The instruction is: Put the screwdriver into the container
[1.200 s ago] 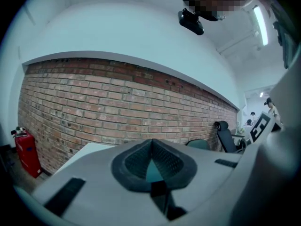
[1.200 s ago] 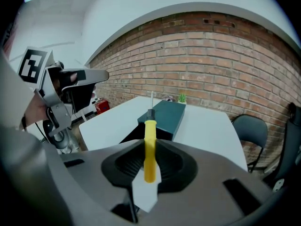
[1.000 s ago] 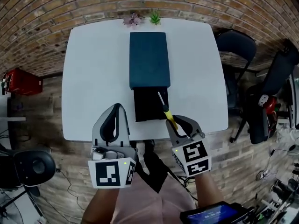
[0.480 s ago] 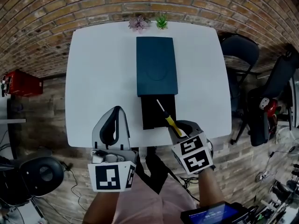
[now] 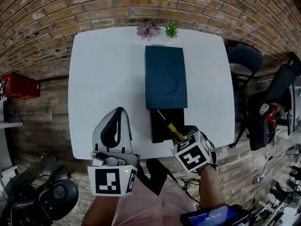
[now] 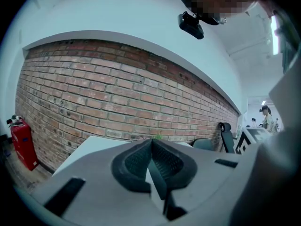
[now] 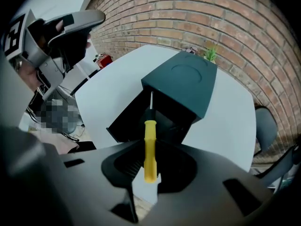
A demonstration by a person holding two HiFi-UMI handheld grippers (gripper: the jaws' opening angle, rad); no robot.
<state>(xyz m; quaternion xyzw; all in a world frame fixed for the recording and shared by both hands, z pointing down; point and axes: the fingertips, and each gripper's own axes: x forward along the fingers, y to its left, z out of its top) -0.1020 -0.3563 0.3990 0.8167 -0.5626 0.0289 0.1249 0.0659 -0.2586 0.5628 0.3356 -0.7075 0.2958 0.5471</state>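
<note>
A teal box container lies on the white table, its black drawer pulled out toward the front edge. My right gripper is shut on the yellow handle of the screwdriver, whose metal shaft points out over the open drawer. In the right gripper view the screwdriver stands between the jaws of the right gripper, its tip aimed at the drawer under the teal container. My left gripper hovers at the table's front left, shut and holding nothing; the left gripper faces the brick wall.
Two small plants stand at the table's far edge. A dark chair is to the right of the table and a red object to the left. An office chair sits at the lower left. A lit screen shows at the bottom.
My right gripper has tilted and carried the screwdriver further over the open drawer. The left gripper has stayed in place. The head view has shifted, so the table sits lower and more to the right.
</note>
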